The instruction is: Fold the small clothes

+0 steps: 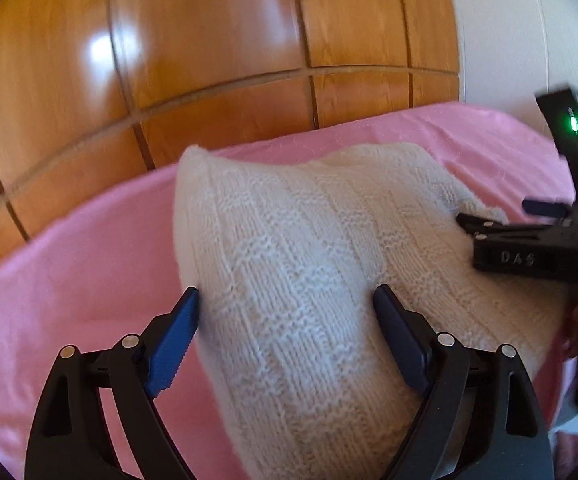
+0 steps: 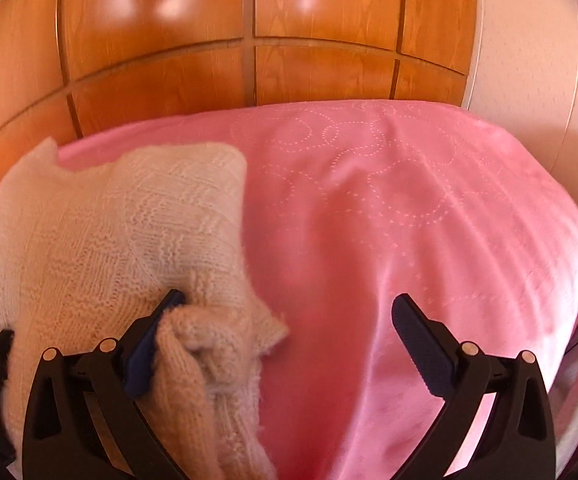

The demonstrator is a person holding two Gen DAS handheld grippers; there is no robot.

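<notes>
A cream knitted sweater (image 1: 309, 264) lies folded on a pink bedspread (image 1: 69, 280). My left gripper (image 1: 287, 304) is open, its two blue fingers standing on either side of the knit's near part. The right gripper shows at the right edge of the left wrist view (image 1: 529, 240), touching the sweater's right side. In the right wrist view the sweater (image 2: 109, 232) lies at the left and my right gripper (image 2: 289, 312) is open. Its left finger (image 2: 157, 328) rests against a bunched fold of knit; its right finger (image 2: 421, 348) is over bare bedspread (image 2: 409, 208).
A glossy wooden panelled headboard (image 1: 209, 60) rises behind the bed, also in the right wrist view (image 2: 249, 40). A white wall (image 1: 529, 40) stands at the right. The bedspread's far edge meets the headboard.
</notes>
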